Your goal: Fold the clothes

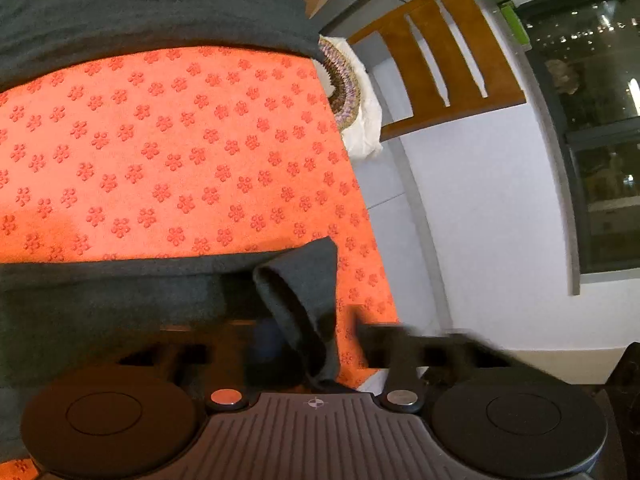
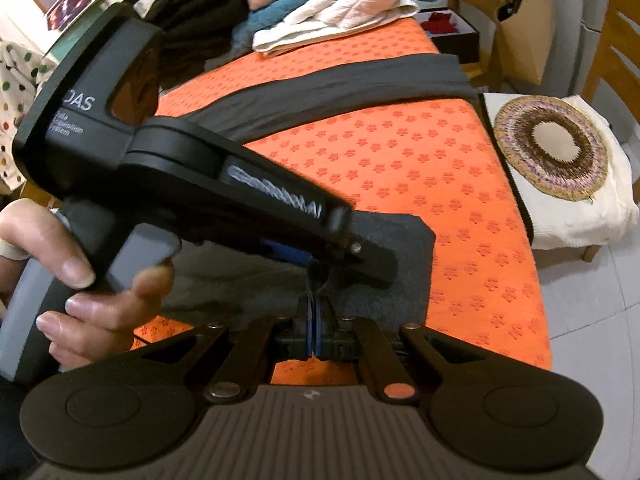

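Note:
A dark grey garment lies on an orange flower-print table cover (image 1: 180,152). One long strip of it (image 1: 152,20) crosses the far side; it also shows in the right wrist view (image 2: 360,84). A near part (image 1: 120,300) lies by my left gripper (image 1: 308,344), whose jaws stand apart around a raised fold of cloth (image 1: 304,292). In the right wrist view my right gripper (image 2: 316,308) is shut on the near cloth edge (image 2: 392,280). The left gripper's body (image 2: 180,168), held by a hand, crosses just above it.
A round woven mat (image 2: 556,148) on white cloth sits right of the table; it shows in the left wrist view (image 1: 344,80). Folded clothes (image 2: 332,12) pile at the far end. A wooden chair (image 1: 440,60), white wall and dark window (image 1: 592,120) stand right.

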